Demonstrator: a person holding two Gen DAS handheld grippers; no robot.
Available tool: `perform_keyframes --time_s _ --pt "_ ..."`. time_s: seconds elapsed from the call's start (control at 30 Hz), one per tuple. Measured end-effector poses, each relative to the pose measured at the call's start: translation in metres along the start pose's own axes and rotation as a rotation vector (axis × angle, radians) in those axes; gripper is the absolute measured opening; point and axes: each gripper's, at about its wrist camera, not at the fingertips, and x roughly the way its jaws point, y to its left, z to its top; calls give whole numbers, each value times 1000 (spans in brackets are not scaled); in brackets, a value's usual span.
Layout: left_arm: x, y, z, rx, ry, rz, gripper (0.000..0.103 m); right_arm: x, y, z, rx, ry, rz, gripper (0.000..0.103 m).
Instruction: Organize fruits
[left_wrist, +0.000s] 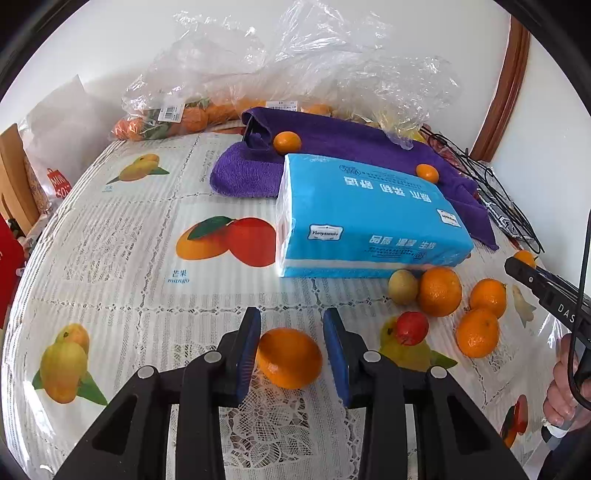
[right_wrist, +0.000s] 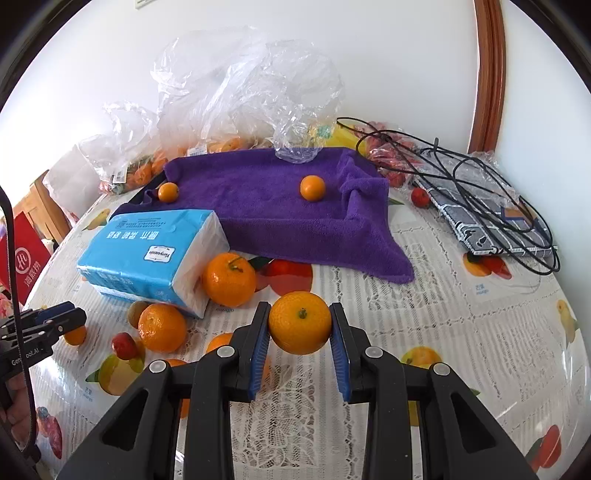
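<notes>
Right up close, my right tongs (right_wrist: 300, 338) are clamped on an orange (right_wrist: 300, 322) — both blue pads press its sides, and it looks lifted a little off the surface (right_wrist: 461, 332). My left tongs (left_wrist: 291, 338) sit around another orange (left_wrist: 289, 357) that rests on the surface; the left pad touches it, but I see a small gap on the right side, so they stand apart and do not pinch it.

Past the tongs lies a blue tissue pack (left_wrist: 365, 218). Just beside its near edge sit more oranges, a small yellow-green fruit (left_wrist: 402, 287) and a little red fruit (left_wrist: 412, 328) (I cannot tell what kind). Behind the pack a purple towel (right_wrist: 280, 206) is spread out, with two small oranges on it, well apart — one near its left corner (right_wrist: 168, 192), one nearer the middle (right_wrist: 312, 188). Clear plastic bags (right_wrist: 240, 92) with more fruit sit at the back.
</notes>
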Motion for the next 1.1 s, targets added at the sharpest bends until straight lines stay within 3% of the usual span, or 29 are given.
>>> perform_keyframes --time_s 0.13,0.3,0.7,0.87,1.1 --pt "9 3 -2 -21 36 -25 33 1 3 -5 -1 6 13 31" --pt "9 -3 -3 1 16 13 33 0 4 -6 -3 9 19 31" --pt "-19 -11 23 23 -44 -6 28 -10 11 15 -21 -42 39 31" --pt "-7 -9 19 32 -11 9 28 -8 12 23 -20 -51 46 31" --pt "-2 11 5 -41 -12 -1 39 -3 15 13 -26 -31 45 31"
